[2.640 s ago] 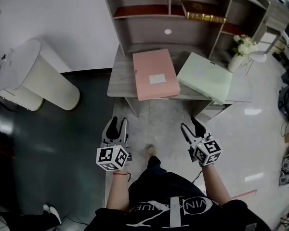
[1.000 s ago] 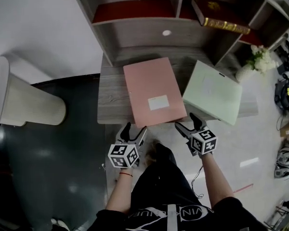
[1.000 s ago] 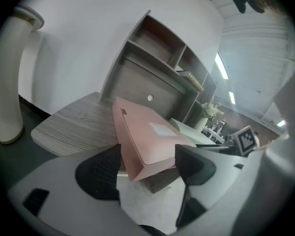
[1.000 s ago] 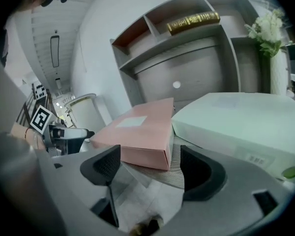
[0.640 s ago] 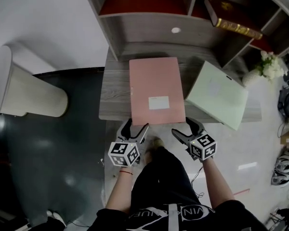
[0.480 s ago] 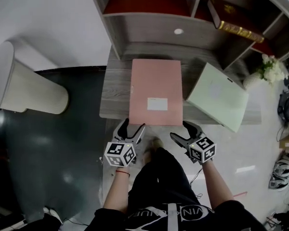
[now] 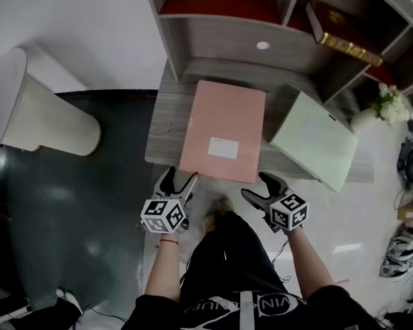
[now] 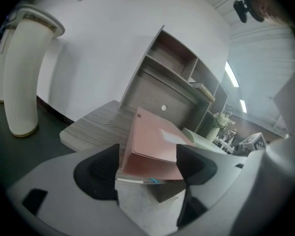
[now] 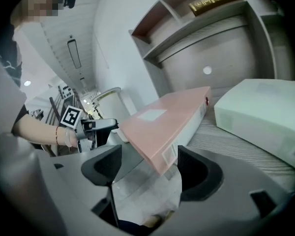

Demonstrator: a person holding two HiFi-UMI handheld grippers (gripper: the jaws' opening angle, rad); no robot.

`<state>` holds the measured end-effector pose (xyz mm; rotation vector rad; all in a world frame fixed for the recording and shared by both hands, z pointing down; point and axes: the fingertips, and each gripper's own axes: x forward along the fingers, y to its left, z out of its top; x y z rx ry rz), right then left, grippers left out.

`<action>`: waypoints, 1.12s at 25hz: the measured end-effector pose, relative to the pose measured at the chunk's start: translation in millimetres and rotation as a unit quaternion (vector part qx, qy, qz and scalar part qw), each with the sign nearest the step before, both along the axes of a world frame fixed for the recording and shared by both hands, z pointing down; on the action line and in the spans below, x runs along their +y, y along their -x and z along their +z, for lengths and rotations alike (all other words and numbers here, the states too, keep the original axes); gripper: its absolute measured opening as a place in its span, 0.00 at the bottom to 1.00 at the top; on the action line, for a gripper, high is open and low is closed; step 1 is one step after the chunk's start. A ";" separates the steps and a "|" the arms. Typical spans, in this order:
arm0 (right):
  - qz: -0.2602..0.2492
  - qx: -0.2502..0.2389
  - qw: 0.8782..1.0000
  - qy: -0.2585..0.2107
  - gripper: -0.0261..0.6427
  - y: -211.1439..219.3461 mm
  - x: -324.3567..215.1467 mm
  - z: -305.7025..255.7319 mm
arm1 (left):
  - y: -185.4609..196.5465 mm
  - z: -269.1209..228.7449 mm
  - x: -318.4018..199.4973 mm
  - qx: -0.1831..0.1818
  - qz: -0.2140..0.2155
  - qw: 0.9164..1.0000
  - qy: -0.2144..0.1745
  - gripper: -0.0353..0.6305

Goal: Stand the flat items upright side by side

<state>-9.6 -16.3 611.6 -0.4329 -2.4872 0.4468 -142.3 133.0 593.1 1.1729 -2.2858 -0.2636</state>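
A pink box file point(image 7: 224, 133) lies flat on the grey desk point(image 7: 166, 126), its near end hanging over the front edge. A pale green box file point(image 7: 315, 141) lies flat to its right, turned at an angle. My left gripper point(image 7: 179, 179) is open just short of the pink file's near left corner. In the left gripper view the pink file point(image 8: 155, 146) shows between the fingers point(image 8: 101, 168), untouched. My right gripper point(image 7: 259, 186) is at the near right corner, its jaws opening. In the right gripper view the pink file point(image 9: 167, 124) lies ahead of the gripper point(image 9: 150, 168), with the green file point(image 9: 260, 117) behind.
A shelf unit rises behind the desk, with a gilt-edged book point(image 7: 341, 36) on one shelf. A vase of white flowers point(image 7: 385, 105) stands at the desk's right end. A tall white ribbed cylinder point(image 7: 34, 108) stands on the floor at left. Shoes point(image 7: 396, 267) lie at far right.
Both grippers have come from well back on the floor up to the desk's front edge, one at each near corner of the pink file. Neither file has been lifted.
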 end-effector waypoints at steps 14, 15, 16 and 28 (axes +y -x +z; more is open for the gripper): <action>-0.084 0.005 0.996 -0.028 0.58 3.4 50.6 0.1 | 2.8 -6.0 23.7 -0.011 -0.017 1.000 -0.002 0.58; -0.089 0.006 0.996 -0.024 0.58 3.1 56.5 -0.4 | 3.0 -6.1 29.6 -0.012 -0.021 1.000 0.000 0.58; -0.094 0.006 0.995 -0.021 0.58 2.8 62.5 -1.0 | 3.0 -6.3 35.6 -0.013 -0.026 1.000 0.001 0.58; -0.171 0.012 0.985 0.008 0.56 2.8 127.9 -3.3 | 12.0 -10.1 106.5 -0.012 -0.106 0.994 -0.012 0.58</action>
